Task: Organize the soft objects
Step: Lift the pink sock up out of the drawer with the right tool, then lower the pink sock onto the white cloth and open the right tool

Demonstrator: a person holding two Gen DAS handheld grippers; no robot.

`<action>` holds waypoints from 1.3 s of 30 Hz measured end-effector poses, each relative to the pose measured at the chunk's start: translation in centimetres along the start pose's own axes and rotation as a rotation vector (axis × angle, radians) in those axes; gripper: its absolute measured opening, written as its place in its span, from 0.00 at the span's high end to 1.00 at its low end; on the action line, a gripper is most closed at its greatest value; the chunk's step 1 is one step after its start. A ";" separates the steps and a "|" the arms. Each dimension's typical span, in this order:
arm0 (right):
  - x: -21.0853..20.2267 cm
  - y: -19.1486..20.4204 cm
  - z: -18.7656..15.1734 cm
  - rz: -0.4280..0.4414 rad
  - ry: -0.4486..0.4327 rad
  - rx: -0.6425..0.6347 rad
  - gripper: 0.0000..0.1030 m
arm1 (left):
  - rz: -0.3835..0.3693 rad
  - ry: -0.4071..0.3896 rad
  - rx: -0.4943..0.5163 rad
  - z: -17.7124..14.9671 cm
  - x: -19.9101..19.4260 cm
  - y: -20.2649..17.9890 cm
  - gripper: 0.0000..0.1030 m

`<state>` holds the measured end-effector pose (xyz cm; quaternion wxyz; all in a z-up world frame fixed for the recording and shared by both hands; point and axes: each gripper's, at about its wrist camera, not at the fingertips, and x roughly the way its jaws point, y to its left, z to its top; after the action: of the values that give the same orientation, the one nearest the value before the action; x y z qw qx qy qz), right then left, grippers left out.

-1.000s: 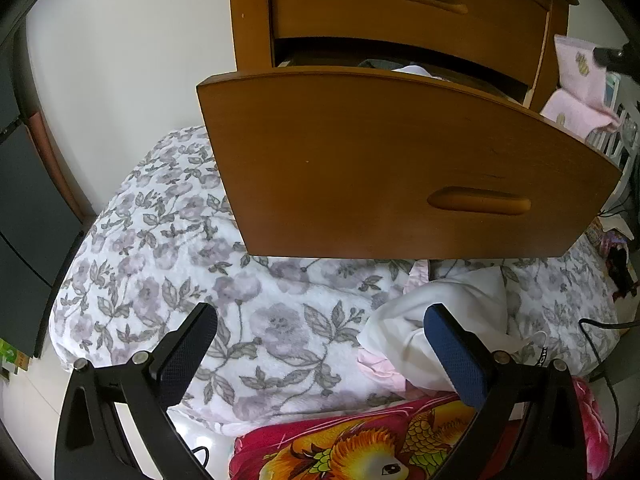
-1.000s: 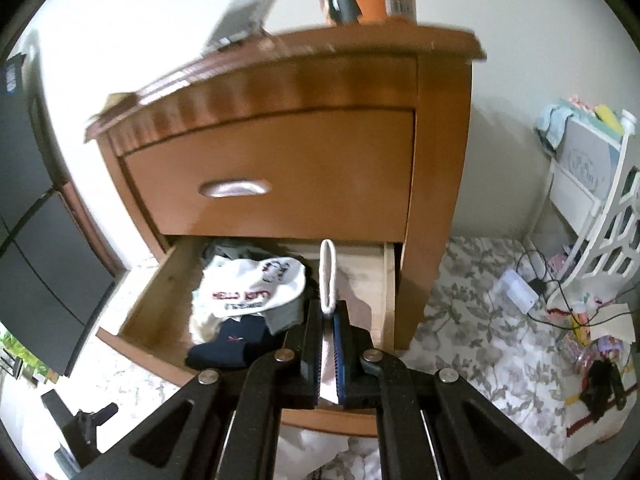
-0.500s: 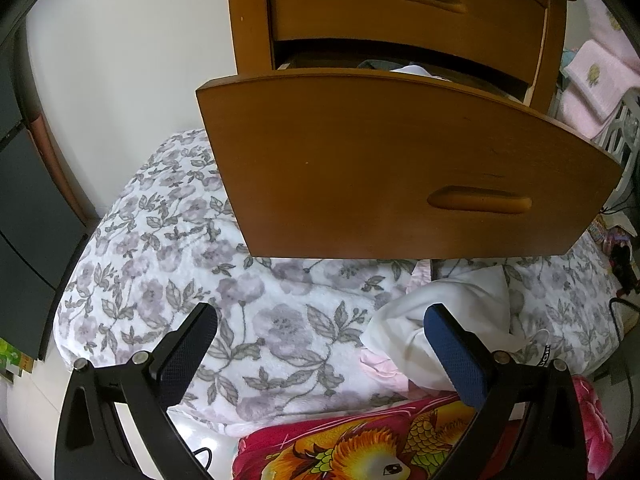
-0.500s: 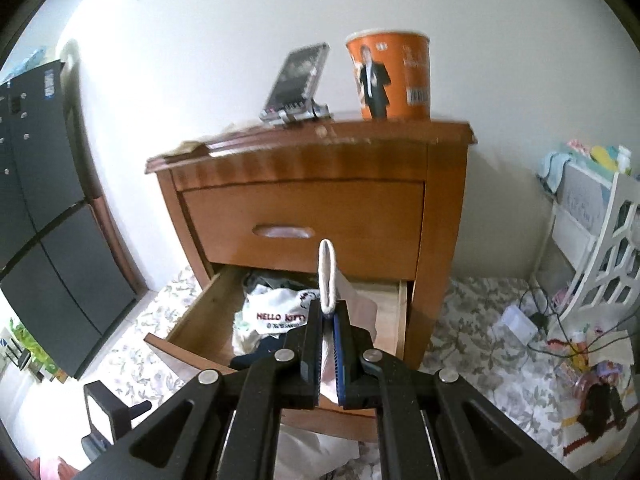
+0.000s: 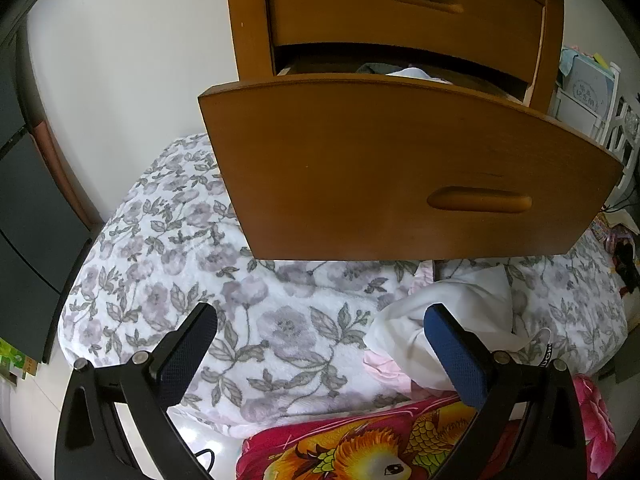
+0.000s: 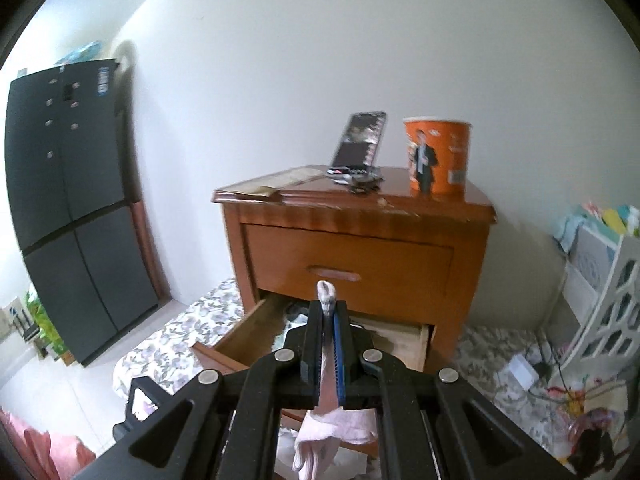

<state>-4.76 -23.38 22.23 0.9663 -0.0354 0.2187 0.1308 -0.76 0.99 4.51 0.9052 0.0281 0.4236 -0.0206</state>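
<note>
**Pale sock pinched above open lower drawer**

Right gripper [image 6: 329, 316] was clamped tight on a pale pink sock [image 6: 326, 404]; one end poked up past the fingertips, the rest drooped below the jaws. It hung high, nearer than the nightstand [image 6: 356, 240], whose lower drawer [image 6: 240, 340] stood pulled out with clothes inside. Left gripper [image 5: 320, 332] sat wide apart and empty, low over the floral blanket [image 5: 168, 264], beside a white garment [image 5: 452, 304]. Judgement: the sock is light, limp, not fragile; a mid-length pinch seems adequate, though the dangling end could snag the drawer front.
</note>
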 end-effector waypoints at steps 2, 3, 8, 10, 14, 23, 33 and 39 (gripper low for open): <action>-0.6 0.8 0.1 0.015 -0.007 -0.022 0.95 | 0.002 -0.003 0.001 0.0 -0.1 0.0 0.00; -0.8 1.1 0.1 0.021 -0.008 -0.029 0.95 | 0.002 -0.004 0.001 0.0 -0.1 0.0 0.00; -1.0 2.3 -0.4 0.050 0.015 -0.058 0.95 | 0.005 -0.010 0.001 -0.1 -0.2 0.0 0.00; -0.8 2.7 -0.8 0.060 0.032 -0.069 0.95 | 0.005 -0.012 -0.001 -0.1 -0.2 0.0 0.00; 0.0 3.4 -1.7 0.089 0.073 -0.083 0.95 | 0.005 -0.012 0.000 -0.1 -0.3 0.0 0.00; 2.8 4.9 -4.1 0.139 0.184 -0.103 0.95 | 0.003 -0.011 -0.003 0.0 -0.2 0.1 0.00; 7.4 6.4 -6.4 0.174 0.300 -0.116 0.95 | 0.001 -0.010 -0.007 0.1 -0.2 0.0 0.00; 11.3 7.2 -9.6 0.130 0.416 -0.153 0.95 | -0.004 -0.007 -0.014 0.1 -0.1 0.1 0.00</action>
<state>-0.84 -15.00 8.57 0.8844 -0.1205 0.4047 0.1988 -0.73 1.04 4.69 0.9069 0.0209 0.4205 -0.0198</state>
